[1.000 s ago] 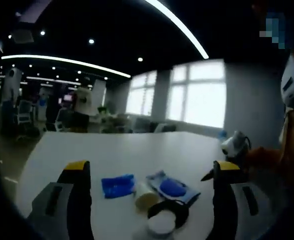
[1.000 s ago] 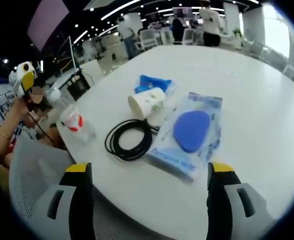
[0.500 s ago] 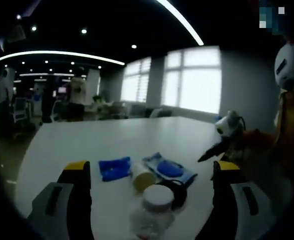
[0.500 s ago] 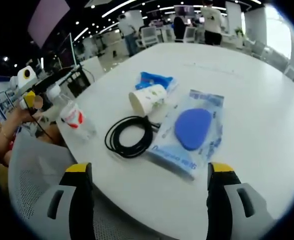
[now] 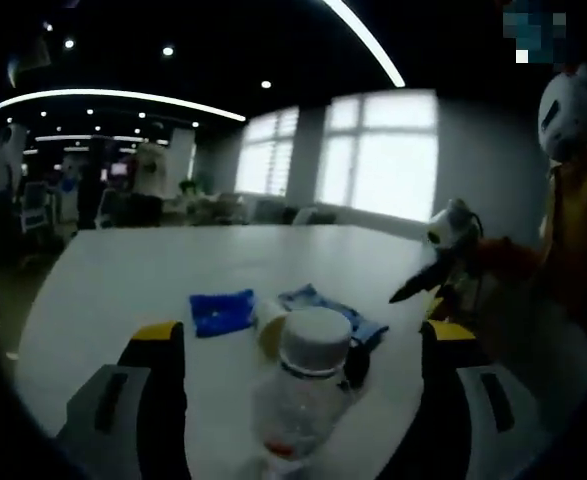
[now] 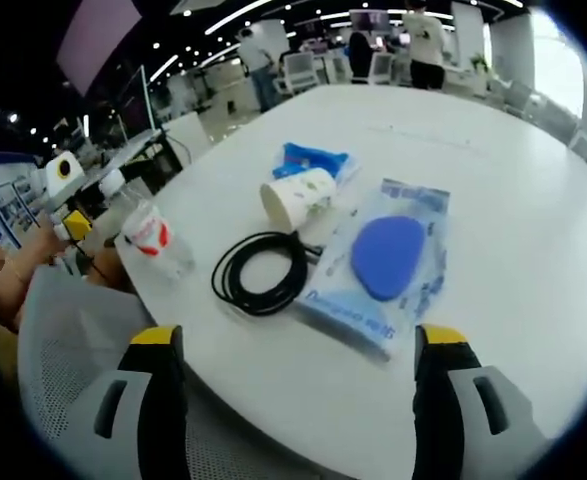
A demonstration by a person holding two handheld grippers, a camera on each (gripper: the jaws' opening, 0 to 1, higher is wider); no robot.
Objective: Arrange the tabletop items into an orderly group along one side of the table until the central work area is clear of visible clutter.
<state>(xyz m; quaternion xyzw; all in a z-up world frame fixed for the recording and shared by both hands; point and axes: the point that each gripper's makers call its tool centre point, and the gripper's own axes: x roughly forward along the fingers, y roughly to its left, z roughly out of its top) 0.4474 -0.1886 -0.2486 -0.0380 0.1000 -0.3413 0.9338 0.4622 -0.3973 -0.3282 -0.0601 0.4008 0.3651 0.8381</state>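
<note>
In the left gripper view, the left gripper [image 5: 293,345] holds its jaws wide apart with nothing gripped. A clear plastic bottle [image 5: 298,405] stands upright between them, white cap on top, long axis vertical, near the edge of the white table [image 5: 123,280]. Just behind the bottle lies a paper cup [image 5: 269,332] on its side. Left of the cup is a blue cloth [image 5: 222,311]; right of the cup is a flat blue packet [image 5: 335,314], and part of a black cable coil [image 5: 356,365] shows beside the bottle. The right gripper [image 5: 443,262] enters from the right, above the table edge.

In the right gripper view, the right gripper [image 6: 293,345] is also spread wide and empty. The paper cup [image 6: 296,199] lies on its side, mouth towards the bottle [image 6: 151,237] at the table edge. The blue cloth [image 6: 311,160] lies just beyond the cup. The cable coil [image 6: 260,273] sits just in front of the cup, touching the packet [image 6: 385,263], whose long axis runs away from the camera. The left gripper [image 6: 73,195] hovers by the bottle; whether it touches cannot be told.
</note>
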